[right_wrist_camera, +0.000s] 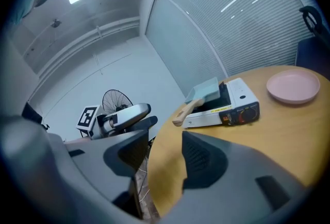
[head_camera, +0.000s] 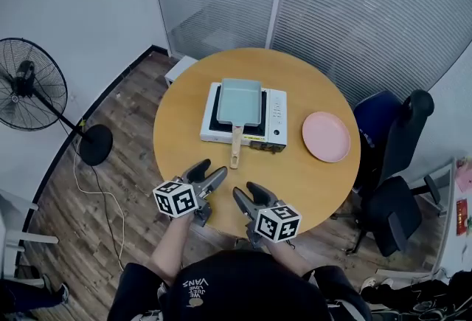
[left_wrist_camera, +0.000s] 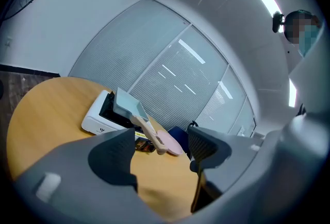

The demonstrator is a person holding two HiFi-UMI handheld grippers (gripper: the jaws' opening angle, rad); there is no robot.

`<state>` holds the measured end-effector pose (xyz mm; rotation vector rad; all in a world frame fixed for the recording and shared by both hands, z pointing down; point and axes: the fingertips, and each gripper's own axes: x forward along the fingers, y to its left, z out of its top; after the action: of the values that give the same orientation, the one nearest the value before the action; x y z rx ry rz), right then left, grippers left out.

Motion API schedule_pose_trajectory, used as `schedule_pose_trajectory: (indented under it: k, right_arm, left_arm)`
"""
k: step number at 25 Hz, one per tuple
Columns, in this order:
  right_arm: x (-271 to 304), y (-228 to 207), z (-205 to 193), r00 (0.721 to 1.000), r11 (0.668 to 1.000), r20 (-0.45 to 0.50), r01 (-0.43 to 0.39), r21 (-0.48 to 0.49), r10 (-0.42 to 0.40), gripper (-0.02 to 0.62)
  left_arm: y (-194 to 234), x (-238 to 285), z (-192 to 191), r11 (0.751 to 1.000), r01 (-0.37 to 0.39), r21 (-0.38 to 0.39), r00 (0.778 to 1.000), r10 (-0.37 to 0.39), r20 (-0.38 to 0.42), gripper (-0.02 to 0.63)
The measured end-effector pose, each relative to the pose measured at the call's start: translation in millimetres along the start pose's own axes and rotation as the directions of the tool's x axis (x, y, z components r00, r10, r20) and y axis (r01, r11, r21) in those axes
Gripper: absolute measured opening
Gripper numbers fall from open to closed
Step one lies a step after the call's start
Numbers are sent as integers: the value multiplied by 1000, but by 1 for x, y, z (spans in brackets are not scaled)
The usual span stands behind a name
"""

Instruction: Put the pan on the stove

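On the stove (head_camera: pixel 276 117), far across the table (head_camera: pixel 177 136), sits the pan (head_camera: pixel 240 100); it looks light and stiff, best taken by its wooden handle (head_camera: pixel 236 147). Near me, the left gripper (head_camera: pixel 209 172) and right gripper (head_camera: pixel 245 190) hover spread, empty.

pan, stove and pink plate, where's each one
pan (head_camera: pixel 240 102), head view, middle of its blue basin
stove (head_camera: pixel 275 116), head view, white control panel
pink plate (head_camera: pixel 326 136), head view, its centre
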<state>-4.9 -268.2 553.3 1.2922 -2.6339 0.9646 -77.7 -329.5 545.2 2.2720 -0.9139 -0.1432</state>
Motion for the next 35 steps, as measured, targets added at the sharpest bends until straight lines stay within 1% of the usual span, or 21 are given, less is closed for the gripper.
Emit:
schedule_pose_trajectory:
  k: [4,8,14,17,19,23,25,29,35]
  right_arm:
    - [-17,17,-9,1000,999,11,19,-31,-19,195]
    - [-34,34,-22,999,998,25,33,-45,-32,171]
    - [-58,56,-41,998,997,38,47,-54,-45,122]
    - [-68,65,-52,998,996,41,54,-64,-51,96]
    - [-73,73,-59,998,996,44,56,-72,-52,74]
    - [-81,91,-71,998,995,45,50,-83,-46,49]
    - [-85,100,-79,998,995,42,43,-87,-39,44]
    - [-90,115,-99,999,996,23,30,-88,-29,38]
    - [-99,130,-123,1000,997,-11,21,-78,-22,28]
  left_arm:
    - [-21,-22,-8,998,16,54,1000,-16,0,297]
    - [-37,-48,-14,993,-5,119,1000,3,15,220]
    - [-59,-85,-23,987,-32,158,998,23,56,122]
    - [-71,-102,-32,982,-26,185,998,16,58,53]
    - [-77,-114,-39,981,-15,194,999,4,54,23]
    - [-88,-137,-49,984,21,175,998,-31,53,11]
    - [-91,-147,-56,985,23,172,998,-31,48,11]
    - [-94,-166,-72,983,-3,182,999,-5,44,11]
    - [-92,-191,-91,984,-57,171,998,51,42,9]
